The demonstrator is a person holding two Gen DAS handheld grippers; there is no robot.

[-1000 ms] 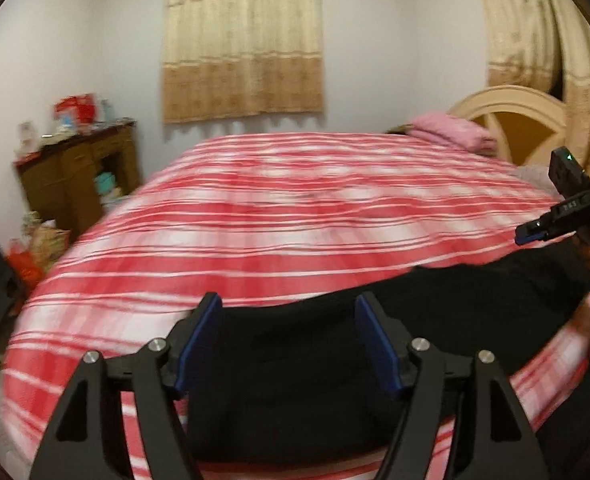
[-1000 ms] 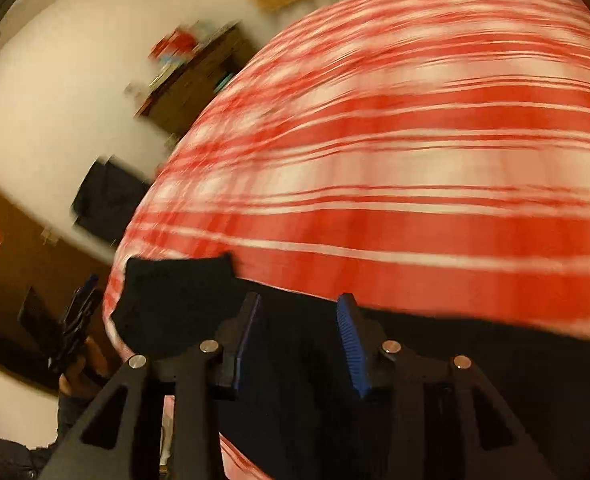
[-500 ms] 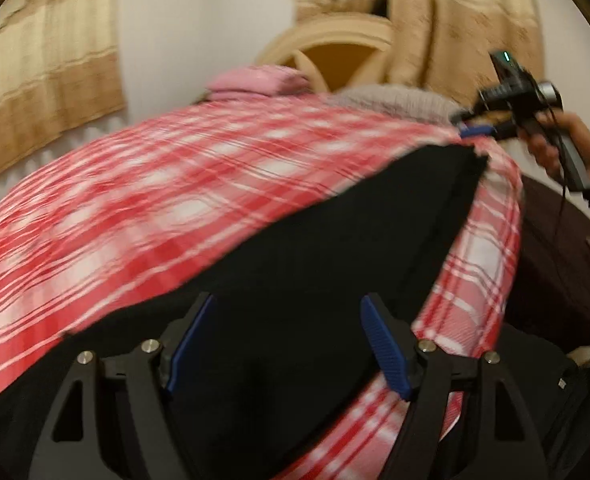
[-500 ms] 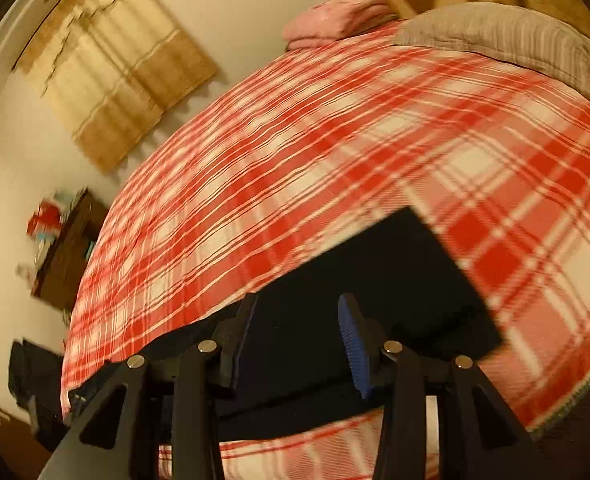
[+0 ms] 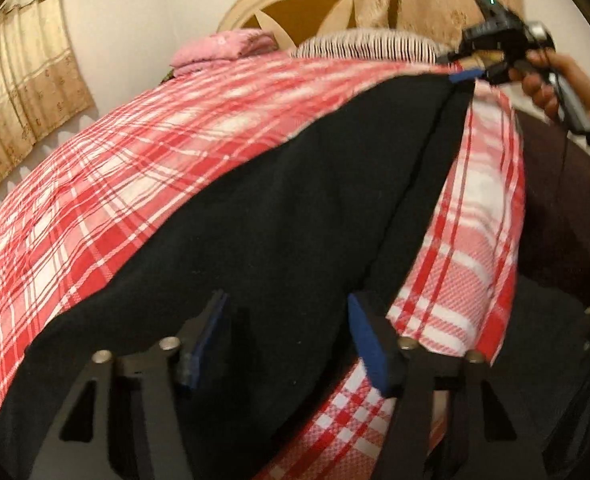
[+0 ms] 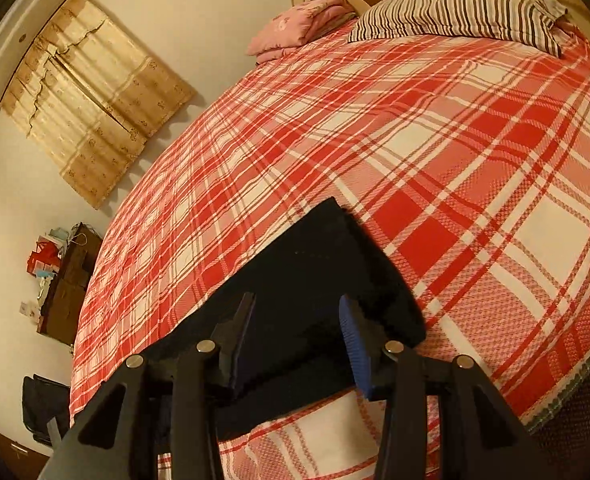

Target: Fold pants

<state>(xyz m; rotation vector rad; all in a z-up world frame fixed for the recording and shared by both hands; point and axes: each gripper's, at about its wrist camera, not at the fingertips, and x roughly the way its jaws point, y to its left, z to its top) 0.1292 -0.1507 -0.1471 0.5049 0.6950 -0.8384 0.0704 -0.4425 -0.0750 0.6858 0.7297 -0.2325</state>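
1. Hovering over both ends now, we have the left gripper [image 5: 287, 344] tilted down onto the black pants [image 5: 295, 208], which lie stretched flat across the plaid bedspread [image 6: 415, 140] along its near edge.
2. The left jaws have just been closing. They stand roughly half spread, with dark cloth filling the space between the pads, but we see no bite on it yet.
3. Far ahead of the left tongs, at the other end of the garment, the right gripper [image 6: 297, 342] sits at the corner of the cloth, carried by a hand [image 5: 555, 80].
4. From its own camera, the right jaws are also partly spread. The squared end of the pants runs between the pads and just beyond their tips, and no pinch is visible there either.
5. We judge this as the set-up for a fold: each tong is taking its end, and nothing is lifted.
6. The next move calls for both tongs to close firmly on the fabric edges. We then lift together and carry one end over the other, keeping the cloth taut so the layers don't slide or bunch.
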